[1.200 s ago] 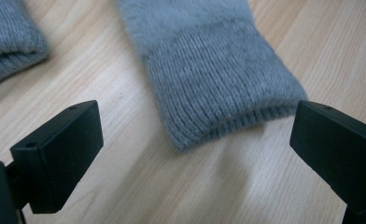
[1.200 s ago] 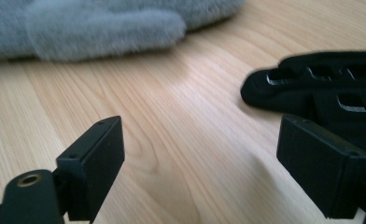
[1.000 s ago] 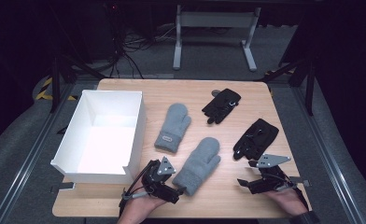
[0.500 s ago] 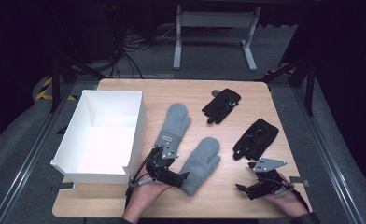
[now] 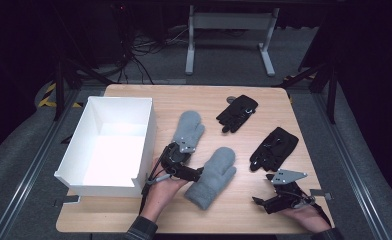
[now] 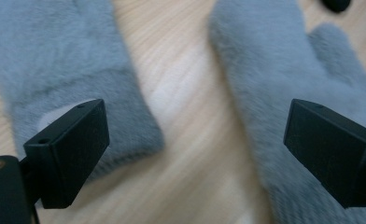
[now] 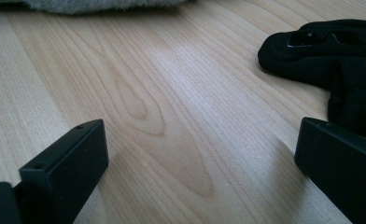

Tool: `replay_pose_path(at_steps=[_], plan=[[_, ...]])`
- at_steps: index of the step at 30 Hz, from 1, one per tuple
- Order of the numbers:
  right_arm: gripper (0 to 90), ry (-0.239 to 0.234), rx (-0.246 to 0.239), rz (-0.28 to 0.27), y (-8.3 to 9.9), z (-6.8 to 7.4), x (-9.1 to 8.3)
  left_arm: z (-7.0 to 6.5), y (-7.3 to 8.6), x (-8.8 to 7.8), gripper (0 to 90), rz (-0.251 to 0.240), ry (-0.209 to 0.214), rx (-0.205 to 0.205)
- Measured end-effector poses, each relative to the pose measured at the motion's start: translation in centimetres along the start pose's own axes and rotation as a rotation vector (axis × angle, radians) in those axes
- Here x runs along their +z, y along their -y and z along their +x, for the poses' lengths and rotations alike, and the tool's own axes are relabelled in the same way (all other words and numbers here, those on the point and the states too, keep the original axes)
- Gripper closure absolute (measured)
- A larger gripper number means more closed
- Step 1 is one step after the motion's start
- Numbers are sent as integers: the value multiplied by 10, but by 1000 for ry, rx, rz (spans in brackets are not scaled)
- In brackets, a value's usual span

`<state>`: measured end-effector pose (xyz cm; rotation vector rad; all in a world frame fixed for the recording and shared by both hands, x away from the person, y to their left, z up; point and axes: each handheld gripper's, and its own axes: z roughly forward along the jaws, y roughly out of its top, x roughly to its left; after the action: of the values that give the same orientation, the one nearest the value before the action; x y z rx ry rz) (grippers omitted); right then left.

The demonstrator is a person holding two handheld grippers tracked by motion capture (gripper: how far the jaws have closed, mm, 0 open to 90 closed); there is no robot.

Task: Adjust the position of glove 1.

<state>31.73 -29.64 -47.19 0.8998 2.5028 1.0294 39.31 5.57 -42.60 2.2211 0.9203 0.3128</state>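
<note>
Two grey mittens lie mid-table, the far mitten and the near mitten. My left gripper hovers low over the gap between them, open wide, one jaw above the far mitten's cuff and the other above the near mitten. My right gripper rests near the front right edge. Its jaws have just been opening and stand open over bare wood, with nothing between them. A black glove lies just beyond it.
A white open box stands at the left of the wooden table, close to my left hand. A second black glove lies at the back right. Dark floor, cables and a stand's legs lie beyond the table.
My left gripper has moved away from the front edge, up between the two grey mittens. The right gripper has stayed where it was.
</note>
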Motion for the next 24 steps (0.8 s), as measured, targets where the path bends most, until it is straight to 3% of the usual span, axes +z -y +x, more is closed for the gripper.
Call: replay_pose_path(at_steps=[7,13,17,24], plan=[[31,0,0,0,0,0,0,11,-16,8,136,-21,-34,-14],[32,0,0,0,0,0,0,22,-27,17,169,1,-86,-31],[32,0,0,0,0,0,0,38,-36,25,183,0,-128,-62],[32,0,0,0,0,0,0,60,-43,37,211,2,-141,-121]])
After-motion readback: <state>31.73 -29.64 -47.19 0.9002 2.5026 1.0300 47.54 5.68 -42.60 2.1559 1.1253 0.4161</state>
